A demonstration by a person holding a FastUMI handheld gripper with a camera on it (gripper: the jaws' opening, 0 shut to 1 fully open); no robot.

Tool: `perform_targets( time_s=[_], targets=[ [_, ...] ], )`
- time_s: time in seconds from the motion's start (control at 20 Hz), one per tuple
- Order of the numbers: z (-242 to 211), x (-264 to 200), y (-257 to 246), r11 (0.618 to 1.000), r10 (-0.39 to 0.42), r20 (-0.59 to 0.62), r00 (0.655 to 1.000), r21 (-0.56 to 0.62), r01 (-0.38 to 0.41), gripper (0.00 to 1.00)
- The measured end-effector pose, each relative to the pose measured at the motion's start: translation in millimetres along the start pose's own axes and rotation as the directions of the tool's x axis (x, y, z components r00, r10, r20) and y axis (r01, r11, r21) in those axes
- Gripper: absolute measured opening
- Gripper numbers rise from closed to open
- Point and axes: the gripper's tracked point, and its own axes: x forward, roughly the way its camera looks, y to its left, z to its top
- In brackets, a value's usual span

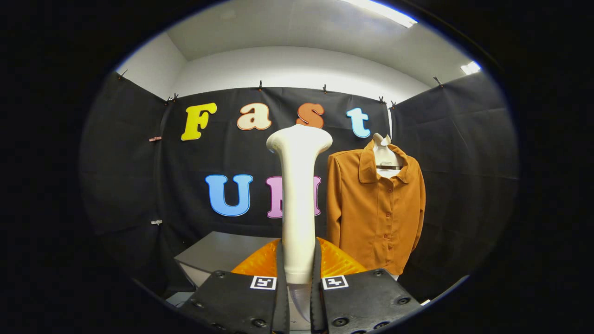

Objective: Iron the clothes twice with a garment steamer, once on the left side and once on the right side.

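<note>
Gripper holds the garment steamer upright; both fingers pinch its white handle low down, one on each side, w/ the flared head at top, above the fingers; behind the handle base sits an orange ribbed part, just beyond the fingers; orange button-up shirt hangs on a white hanger form against the booth wall, to the right of the steamer & well beyond it, not touching; grey desk lies to the left, beyond the fingers, below the wall.
</note>
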Motion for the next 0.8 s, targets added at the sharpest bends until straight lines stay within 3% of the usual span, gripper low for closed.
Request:
perform_targets(
  time_s=[0.8],
  targets=[
    [6.8, 7.5, -7.8, 1.000, -0.014, 0.037, 0.999, -0.002, 0.014, 0.21]
  ],
)
